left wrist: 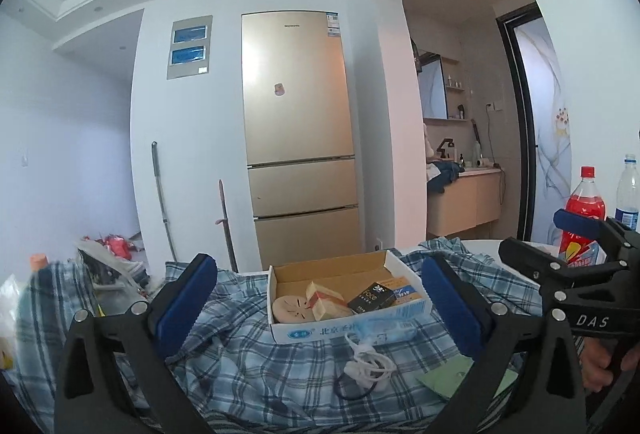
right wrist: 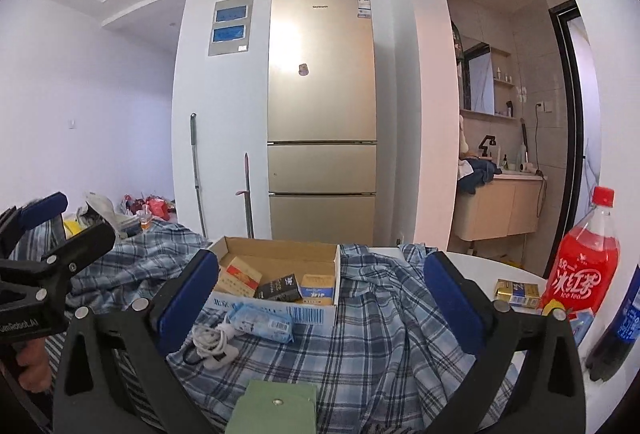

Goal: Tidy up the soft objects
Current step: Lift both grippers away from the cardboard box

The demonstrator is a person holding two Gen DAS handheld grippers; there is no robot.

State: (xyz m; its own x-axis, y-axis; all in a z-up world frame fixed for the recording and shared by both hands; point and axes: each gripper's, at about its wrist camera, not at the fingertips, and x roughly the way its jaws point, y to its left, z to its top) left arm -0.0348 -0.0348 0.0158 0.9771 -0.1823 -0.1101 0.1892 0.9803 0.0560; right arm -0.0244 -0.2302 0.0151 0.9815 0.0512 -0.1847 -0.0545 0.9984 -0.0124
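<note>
Sprawling crumpled, the plaid shirt [right wrist: 372,338] shows no clear long axis; both jaws gape wide, empty.

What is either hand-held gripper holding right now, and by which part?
Nothing. The left hand-held gripper and the right hand-held gripper both stand open above the plaid cloth, pads touching nothing.

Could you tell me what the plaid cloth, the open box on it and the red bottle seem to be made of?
Plaid cloth: soft woven fabric, likely cotton, matte; it rumples into folds.
Open box: cardboard, brown and dull inside, white printed outside with a barcode.
Red bottle: clear glossy plastic, probably; the red drink shows through, under a red cap.
</note>
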